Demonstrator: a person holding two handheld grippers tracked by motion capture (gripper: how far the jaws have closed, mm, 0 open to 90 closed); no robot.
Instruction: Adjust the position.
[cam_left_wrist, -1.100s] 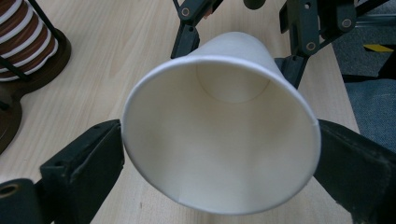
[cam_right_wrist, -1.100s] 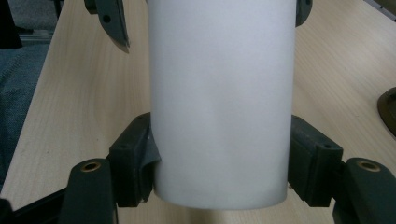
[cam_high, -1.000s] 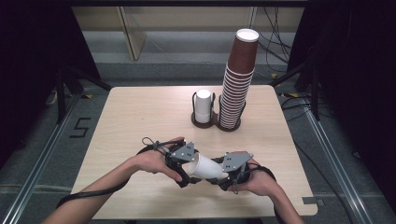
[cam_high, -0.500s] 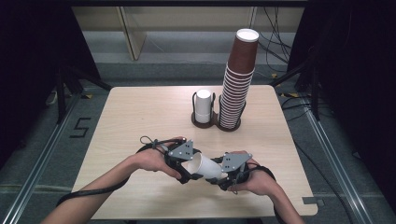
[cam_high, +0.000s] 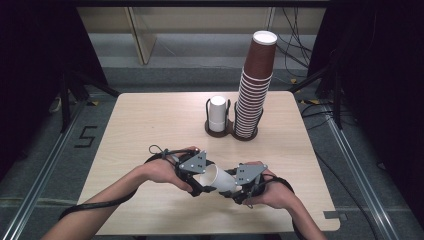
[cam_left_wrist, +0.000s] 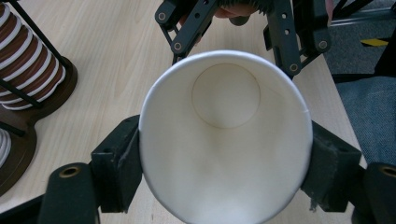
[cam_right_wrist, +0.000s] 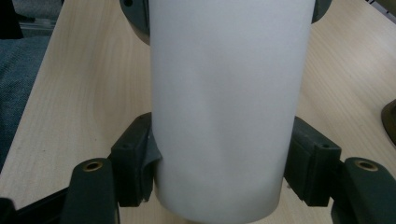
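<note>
White paper cup (cam_high: 220, 179): I see it lying on its side above the near edge of the table (cam_high: 150, 125), carried between both grippers. Left gripper (cam_left_wrist: 224, 163): its jaws have just been closing and now pinch the cup at its open rim, pads against both sides. Right gripper (cam_right_wrist: 219, 172): jaws clamped on the cup's base end. Behind, I log a brown cup stack (cam_high: 254, 85) and a short white stack (cam_high: 217, 114) in a double holder (cam_high: 231, 131).
</note>
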